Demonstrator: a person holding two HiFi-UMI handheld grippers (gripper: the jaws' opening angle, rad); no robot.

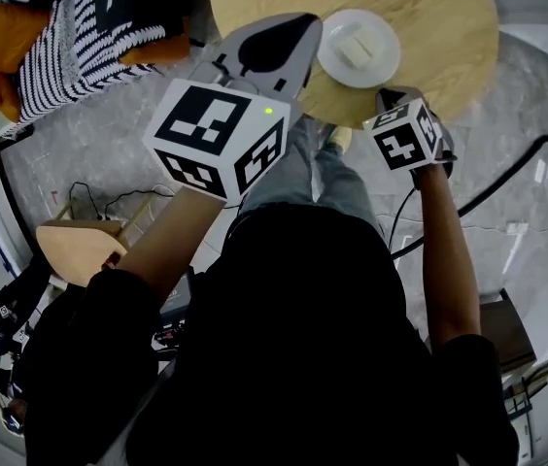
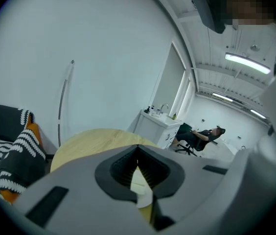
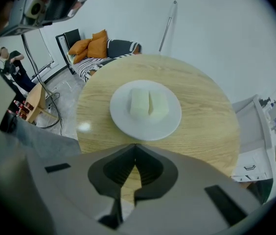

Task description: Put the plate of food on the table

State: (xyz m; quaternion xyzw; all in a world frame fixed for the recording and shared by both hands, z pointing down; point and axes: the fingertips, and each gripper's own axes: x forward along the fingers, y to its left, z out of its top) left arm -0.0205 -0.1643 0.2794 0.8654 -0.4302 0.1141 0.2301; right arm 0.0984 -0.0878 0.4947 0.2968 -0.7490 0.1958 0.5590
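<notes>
1. The plate (image 3: 145, 130) with its pale food (image 3: 149, 103) sits flat on the round wooden desk (image 3: 201, 106), toward the near side. The placing looks done, so any trouble from here would likely come as the hands pull away.
2. The right gripper (image 3: 135, 148) hangs just on the near side of the plate, pointing steeply down, its fingers clenched on nothing. A dip or swing toward the far side could catch the rim and tip the plate or shove it across the desk.
3. The left gripper (image 2: 138, 148) is held high and nearly level, to the left of the plate, with its fingers likewise clenched and empty. Lowering it carelessly could strike the plate's left rim.
4. Nothing holds the food in place, so a knock to the plate could slide it off.
5. The person's legs (image 1: 323, 178) stand close to the desk's near edge. A bump there might jolt the desk.
</notes>
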